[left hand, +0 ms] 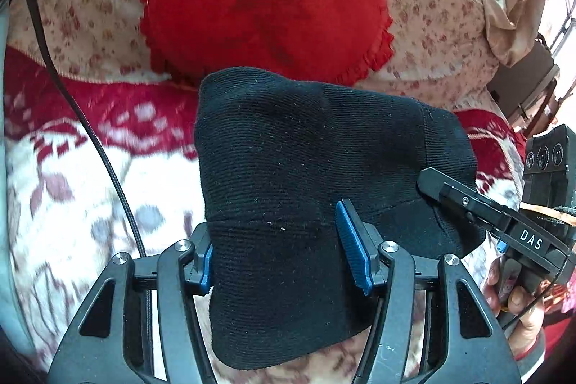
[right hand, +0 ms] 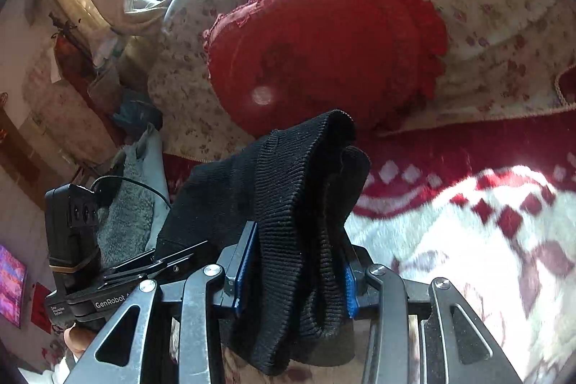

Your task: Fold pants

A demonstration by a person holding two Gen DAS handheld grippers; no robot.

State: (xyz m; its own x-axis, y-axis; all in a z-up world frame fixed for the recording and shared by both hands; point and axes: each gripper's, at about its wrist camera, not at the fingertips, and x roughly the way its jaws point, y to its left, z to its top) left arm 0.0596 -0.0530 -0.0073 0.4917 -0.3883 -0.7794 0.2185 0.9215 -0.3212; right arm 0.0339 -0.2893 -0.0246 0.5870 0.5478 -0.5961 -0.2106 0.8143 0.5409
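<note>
While the black pants [left hand: 288,175] hang in the air over the bed blanket [left hand: 72,197], both grippers hold them up, so I think the job is in the middle of a fold, with the cloth lifted and ready to be laid over or set down; the big red pillow [left hand: 262,6] sits behind on the flowery cover [left hand: 432,24], well away from the pants; next, I think, the two grippers need to go the same way together and bring the cloth down flat on the blanket, so it does not bunch up; the left gripper [left hand: 279,251] has its fingers partly closed, pinching a wide band of the pants between the blue pads [left hand: 351,240]; the right gripper [right hand: 298,272] squeezes a thick ribbed bunch of the same pants.
</note>
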